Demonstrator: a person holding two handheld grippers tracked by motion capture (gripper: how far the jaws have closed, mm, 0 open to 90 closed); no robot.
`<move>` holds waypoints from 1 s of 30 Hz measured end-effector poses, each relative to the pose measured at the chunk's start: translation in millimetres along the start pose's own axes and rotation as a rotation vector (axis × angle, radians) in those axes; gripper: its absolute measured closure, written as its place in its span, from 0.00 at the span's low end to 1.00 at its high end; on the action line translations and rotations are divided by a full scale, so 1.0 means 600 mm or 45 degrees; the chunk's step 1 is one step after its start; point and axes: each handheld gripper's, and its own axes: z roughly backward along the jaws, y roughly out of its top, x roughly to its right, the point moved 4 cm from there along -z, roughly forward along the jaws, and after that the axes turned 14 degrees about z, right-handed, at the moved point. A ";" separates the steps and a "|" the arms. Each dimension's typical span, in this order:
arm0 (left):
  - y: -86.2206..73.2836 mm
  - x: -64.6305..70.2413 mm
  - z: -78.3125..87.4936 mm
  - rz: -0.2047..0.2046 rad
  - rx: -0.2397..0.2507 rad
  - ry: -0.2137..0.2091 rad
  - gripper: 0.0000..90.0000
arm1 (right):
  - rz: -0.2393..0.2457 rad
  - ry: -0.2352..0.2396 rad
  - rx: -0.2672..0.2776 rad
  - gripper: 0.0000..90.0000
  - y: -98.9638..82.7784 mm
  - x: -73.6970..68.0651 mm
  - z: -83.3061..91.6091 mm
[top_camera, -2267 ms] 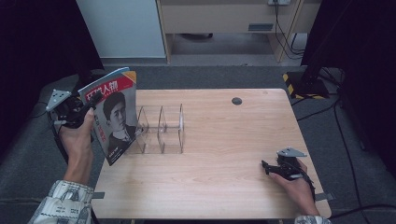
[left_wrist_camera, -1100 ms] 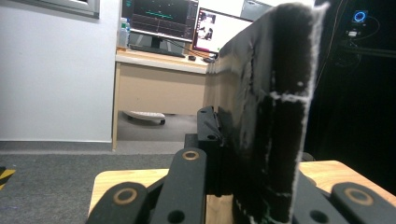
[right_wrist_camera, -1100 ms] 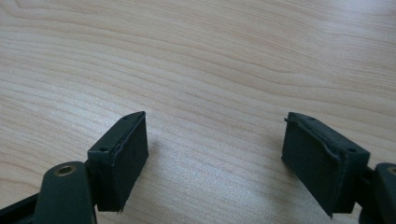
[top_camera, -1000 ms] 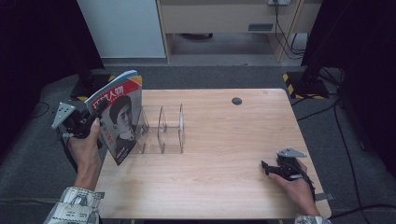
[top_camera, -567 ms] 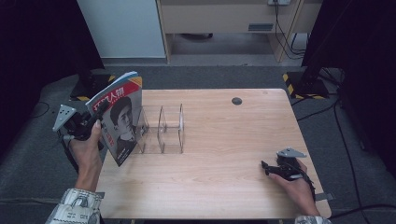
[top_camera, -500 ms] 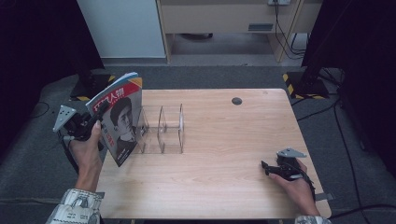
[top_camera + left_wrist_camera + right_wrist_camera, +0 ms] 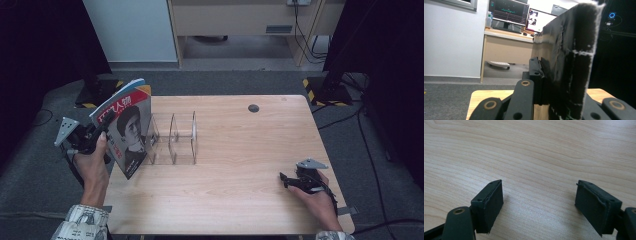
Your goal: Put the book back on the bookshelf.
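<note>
A magazine (image 7: 127, 127) with a portrait on its cover stands upright and tilted at the table's left edge, its lower corner near the tabletop. My left gripper (image 7: 100, 131) is shut on its spine edge, with the hand below it. In the left gripper view the dark magazine (image 7: 571, 60) sits clamped between the black jaws, my left gripper (image 7: 545, 75) closed on it. Just right of the magazine stands a clear acrylic divider rack (image 7: 172, 137) with three upright plates. My right gripper (image 7: 286, 180) rests low at the table's right front, and in its own view my right gripper (image 7: 539, 200) is open over bare wood.
The wooden table (image 7: 240, 200) has a round dark cable hole (image 7: 253, 108) at the back right. Behind the table are a white cabinet (image 7: 132, 30) and a wooden desk (image 7: 240, 20). Black stands flank both sides.
The left hand has shifted the magazine slightly, standing it a little more upright beside the rack. The right hand and its gripper have stayed put.
</note>
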 end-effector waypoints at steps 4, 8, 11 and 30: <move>-0.002 0.001 0.001 -0.001 -0.002 0.010 0.94 | -0.001 0.000 -0.001 0.25 0.000 0.000 0.000; -0.004 0.000 0.004 0.006 -0.004 0.019 0.93 | 0.002 0.002 -0.001 0.25 0.000 0.000 0.000; -0.006 -0.002 0.006 0.017 -0.001 0.023 0.93 | 0.000 0.002 0.000 0.25 0.000 -0.001 0.000; -0.021 -0.012 0.018 0.008 -0.026 0.067 0.91 | 0.004 0.003 0.004 0.25 0.000 -0.002 0.000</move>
